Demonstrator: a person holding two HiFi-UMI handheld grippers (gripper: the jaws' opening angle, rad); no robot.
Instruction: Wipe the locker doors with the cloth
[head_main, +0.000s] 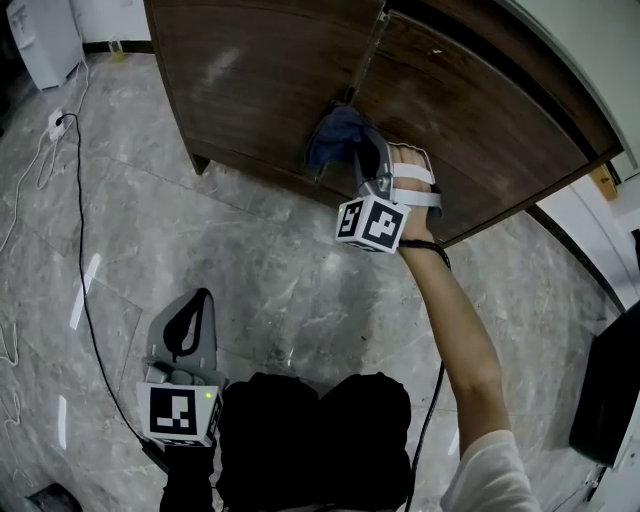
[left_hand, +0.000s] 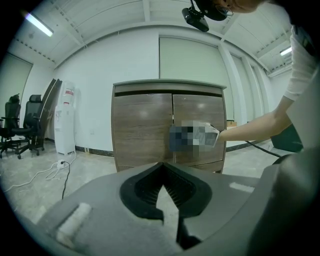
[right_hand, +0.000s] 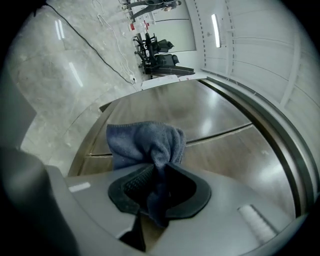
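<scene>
- Jaws of the right gripper (right_hand: 156, 176) were clamped on a soft blue cloth (right_hand: 142, 142), which was bunched up at the locker doors (head_main: 260, 80) by their centre seam.
- Left gripper (left_hand: 163, 184) jaws were closed together and held nothing.
- Door panels were flat, dark wood-grain and slightly glossy.
- Floor (head_main: 270, 280) was polished grey marbled tile, and a black cable (head_main: 80, 230) trailed across it.
</scene>
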